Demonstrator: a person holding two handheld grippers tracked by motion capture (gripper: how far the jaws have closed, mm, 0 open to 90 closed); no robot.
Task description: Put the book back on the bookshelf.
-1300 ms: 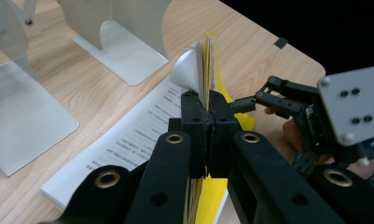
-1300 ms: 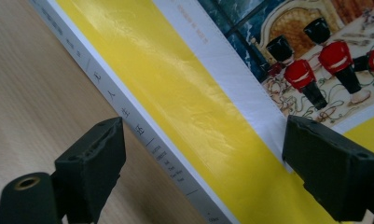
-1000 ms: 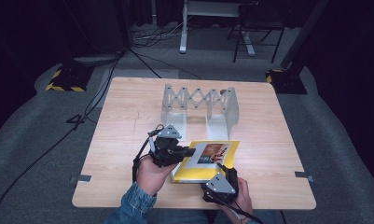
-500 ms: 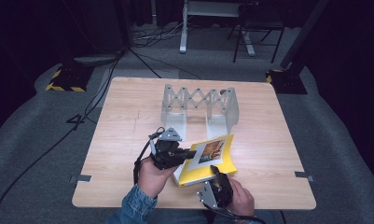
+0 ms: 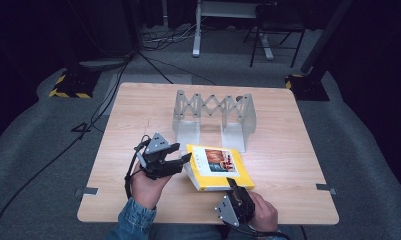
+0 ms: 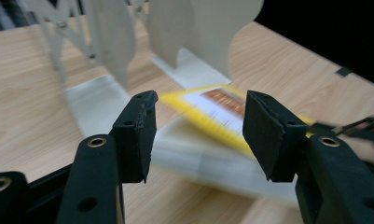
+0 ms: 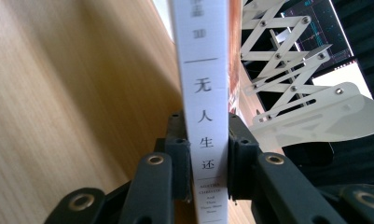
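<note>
A light wooden table (image 5: 138, 120) is standing on grey carpet (image 5: 48, 150), with the room beyond it lying mostly in darkness. Black cables (image 5: 153, 60) are running across the floor behind the table, two black blocks with yellow-and-black striped edges (image 5: 68, 84) are sitting at the far corners, and the legs of a white metal frame (image 5: 198, 30) are standing farther back. Small metal brackets (image 5: 87, 191) are sticking out from the table's left and right edges.

On the far half of the table, a grey metal book rack (image 5: 214, 116) with a criss-cross folding back is standing upright. Just in front of it, a yellow book (image 5: 219, 167) with a picture on its cover is resting toward the near edge, its far corner close to the rack's base.

The right gripper (image 5: 234, 186) is coming in from the bottom edge of the high view and is clenching the book's near edge. In the right gripper view the two black jaws are pressing on either side of the white spine (image 7: 204, 116), which is carrying printed characters, with the rack (image 7: 306, 107) showing beyond.

The left gripper (image 5: 180, 161) is hovering just left of the book, its jaws spread apart and gripping nothing. In the left gripper view the book (image 6: 222, 105) is appearing blurred between and beyond the jaws, with the rack (image 6: 175, 37) behind it.
</note>
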